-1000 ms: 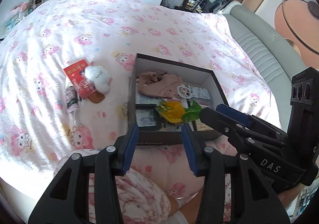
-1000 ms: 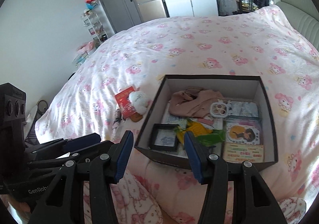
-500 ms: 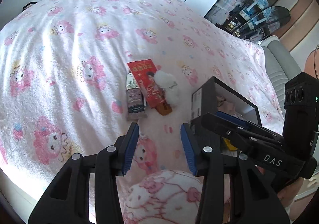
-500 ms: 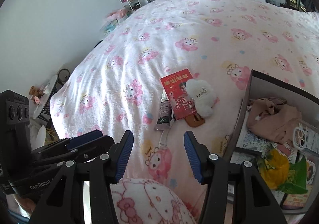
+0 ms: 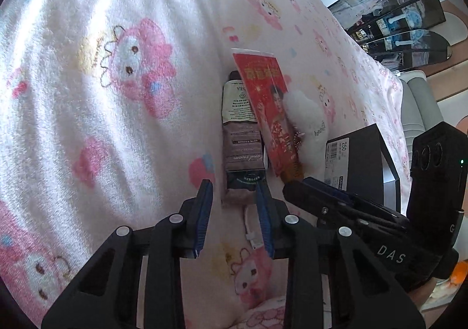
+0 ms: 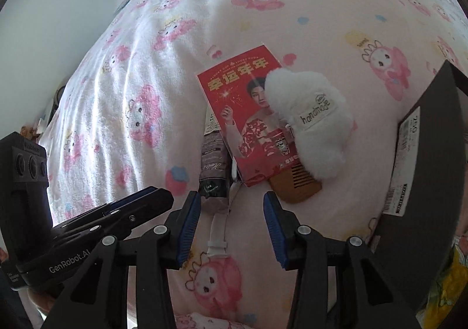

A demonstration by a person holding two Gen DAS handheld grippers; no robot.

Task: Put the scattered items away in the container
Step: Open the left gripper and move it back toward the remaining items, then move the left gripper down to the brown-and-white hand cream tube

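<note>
Bed blanket [image 5: 87, 112]: soft fleece, matt, slightly nubbly nap. Red card [image 6: 248, 118]: glossy printed paper. White plush [image 6: 313, 130]: fluffy fibre with a smooth woven label. Comb [image 6: 292, 185]: brown, looks like matt wood. Sachet [image 5: 241, 135]: crinkled film, low sheen. Box [image 5: 359, 162]: matt black cardboard, paper sticker.

left gripper [image 5: 235, 213]: black frame, blue jaw pads, silver screws, "DAS" at 4 o'clock | right gripper [image 6: 232, 223]: same build, "GenRobot.AI" at 8 o'clock
</note>
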